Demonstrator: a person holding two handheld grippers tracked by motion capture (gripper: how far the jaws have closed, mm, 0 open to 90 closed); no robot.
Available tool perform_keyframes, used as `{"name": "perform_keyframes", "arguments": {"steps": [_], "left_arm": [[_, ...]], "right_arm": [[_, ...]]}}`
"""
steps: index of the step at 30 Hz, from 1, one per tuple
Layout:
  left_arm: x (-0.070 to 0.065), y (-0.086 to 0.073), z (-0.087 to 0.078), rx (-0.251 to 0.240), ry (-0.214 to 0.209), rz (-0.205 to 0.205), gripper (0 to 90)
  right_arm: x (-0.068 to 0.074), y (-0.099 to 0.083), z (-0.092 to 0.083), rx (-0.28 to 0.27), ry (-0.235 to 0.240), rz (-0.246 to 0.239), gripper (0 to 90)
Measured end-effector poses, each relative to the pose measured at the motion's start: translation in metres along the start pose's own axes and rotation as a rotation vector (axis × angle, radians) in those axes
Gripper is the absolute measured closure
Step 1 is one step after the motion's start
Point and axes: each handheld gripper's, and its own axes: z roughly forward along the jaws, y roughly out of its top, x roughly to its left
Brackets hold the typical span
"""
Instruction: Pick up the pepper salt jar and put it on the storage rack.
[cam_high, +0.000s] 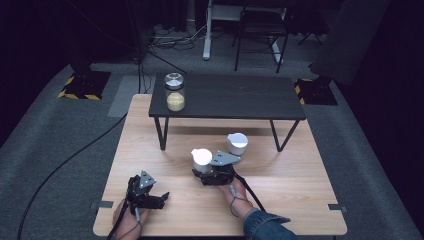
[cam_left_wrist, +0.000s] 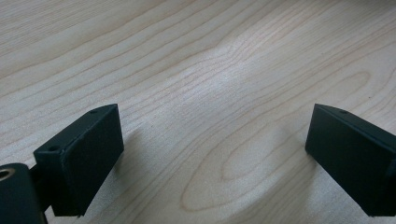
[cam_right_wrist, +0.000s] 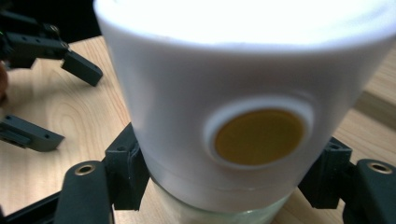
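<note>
The right gripper (cam_right_wrist: 224, 186) has its two black fingers (cam_right_wrist: 122, 170) pressed against either side of a white-capped jar (cam_right_wrist: 233, 116), gripping it low, about where the white cap meets the clear glass body. The jar stands upright between them, its long axis vertical, with a round yellow spot on the cap wall facing the gripper's camera. From the high view, that jar (cam_high: 201, 160) sits near the middle of the wooden tabletop (cam_high: 290, 190), at roughly eleven o'clock from the person's right hand (cam_high: 235, 192). A second white-capped jar (cam_high: 237, 143) stands apart from it, at about two o'clock from the first.

The left gripper (cam_high: 159, 198) rests on the tabletop near the front edge, at about eight o'clock from the held jar and clearly apart from it. Its fingers (cam_left_wrist: 81, 161) are spread wide with nothing but bare wood grain between them.

Farther back, a low black shelf-table (cam_high: 235, 97) stands over the tabletop, with a metal-lidded glass jar (cam_high: 175, 92) of yellowish contents at its left end.

By my reading, the right hand is the one placed to act; any lift should go straight up along the jar's axis.
</note>
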Motion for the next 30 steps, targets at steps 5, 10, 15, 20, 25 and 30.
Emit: {"name": "perform_keyframes", "arguments": {"steps": [5, 10, 15, 20, 25, 30], "left_arm": [[0.000, 0.000, 0.000, -0.001, 0.000, 0.000, 4.2], [0.000, 0.000, 0.000, 0.000, 0.000, 0.000, 4.1], [0.000, 0.000, 0.000, 0.000, 0.000, 0.000, 4.1], [0.000, 0.000, 0.000, 0.000, 0.001, 0.000, 4.1], [0.000, 0.000, 0.000, 0.001, 0.000, 0.000, 4.1], [0.000, 0.000, 0.000, 0.002, 0.002, -0.001, 3.9]], "right_arm": [[0.000, 0.012, -0.016, -0.028, -0.003, -0.019, 30.0], [-0.004, 0.032, -0.038, -0.061, -0.009, -0.028, 30.0], [-0.008, 0.059, -0.060, -0.086, -0.022, -0.037, 30.0], [-0.009, 0.078, -0.071, -0.099, -0.037, -0.056, 30.1], [-0.015, 0.102, -0.082, -0.114, -0.044, -0.044, 30.1], [-0.020, 0.125, -0.089, -0.126, -0.050, -0.038, 30.1]]}}
